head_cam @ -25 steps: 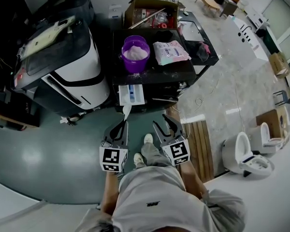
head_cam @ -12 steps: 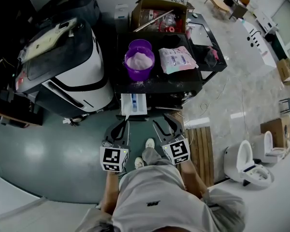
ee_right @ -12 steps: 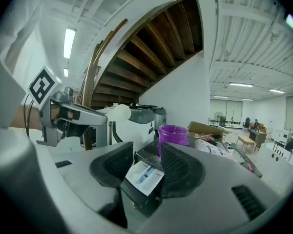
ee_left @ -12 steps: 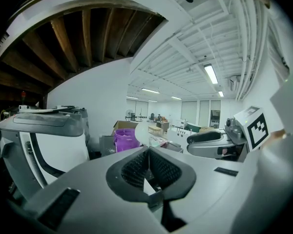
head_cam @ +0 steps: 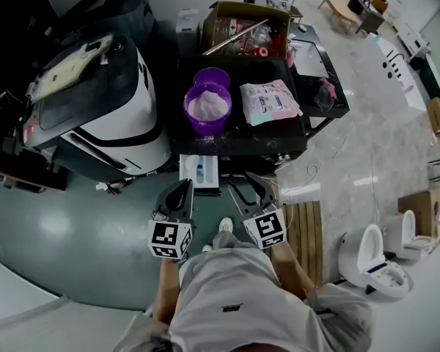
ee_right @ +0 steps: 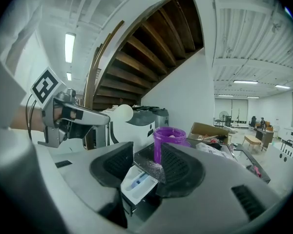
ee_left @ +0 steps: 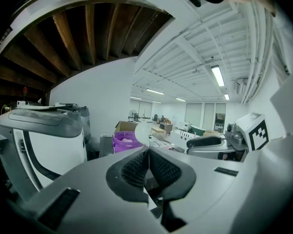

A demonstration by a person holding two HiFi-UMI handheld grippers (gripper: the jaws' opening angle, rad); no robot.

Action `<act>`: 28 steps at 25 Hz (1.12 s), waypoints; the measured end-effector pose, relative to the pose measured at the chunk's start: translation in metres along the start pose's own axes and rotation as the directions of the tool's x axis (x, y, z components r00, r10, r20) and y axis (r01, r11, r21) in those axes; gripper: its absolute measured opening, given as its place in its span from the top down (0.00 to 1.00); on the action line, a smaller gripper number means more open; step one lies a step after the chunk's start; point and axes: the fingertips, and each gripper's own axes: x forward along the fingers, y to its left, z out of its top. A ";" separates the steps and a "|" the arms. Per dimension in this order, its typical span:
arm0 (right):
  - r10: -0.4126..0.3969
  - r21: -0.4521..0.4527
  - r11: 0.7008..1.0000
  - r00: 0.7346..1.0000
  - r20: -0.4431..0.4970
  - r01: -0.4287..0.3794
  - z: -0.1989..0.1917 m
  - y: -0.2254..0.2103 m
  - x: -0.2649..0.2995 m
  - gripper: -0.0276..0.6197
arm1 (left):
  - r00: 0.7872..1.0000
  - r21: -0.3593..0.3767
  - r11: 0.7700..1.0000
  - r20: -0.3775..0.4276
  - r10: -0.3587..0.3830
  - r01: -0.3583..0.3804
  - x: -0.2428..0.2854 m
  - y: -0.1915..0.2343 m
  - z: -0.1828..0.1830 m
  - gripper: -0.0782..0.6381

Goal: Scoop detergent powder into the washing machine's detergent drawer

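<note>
A purple tub [head_cam: 207, 108] of white powder stands on the dark washing machine top [head_cam: 238, 134], next to a detergent bag [head_cam: 270, 101]. Below its front edge the white detergent drawer [head_cam: 199, 171] is pulled out. My left gripper [head_cam: 184, 188] sits just before the drawer, shut on a white spoon [ee_left: 143, 130] whose bowl sticks out past the jaws. The spoon [ee_right: 121, 113] also shows in the right gripper view. My right gripper [head_cam: 246, 184] is open and empty beside it, with the drawer [ee_right: 136, 182] and tub [ee_right: 168, 140] between its jaws [ee_right: 145, 167].
A white and dark appliance [head_cam: 103, 101] stands left of the machine. An open cardboard box [head_cam: 246, 28] of items sits behind the tub. Wooden slats [head_cam: 301, 222] lie on the floor at the right, and a toilet [head_cam: 374, 251] stands farther right.
The drawer now lies closer to both grippers' tips than a second ago. The left gripper still holds the spoon; the right stays open.
</note>
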 end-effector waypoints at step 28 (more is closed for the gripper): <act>0.015 -0.002 1.000 1.000 -0.014 -0.015 0.012 -0.069 0.090 0.68 | 1.000 -0.047 0.999 -0.023 0.009 -0.010 0.095 0.058 0.025 0.87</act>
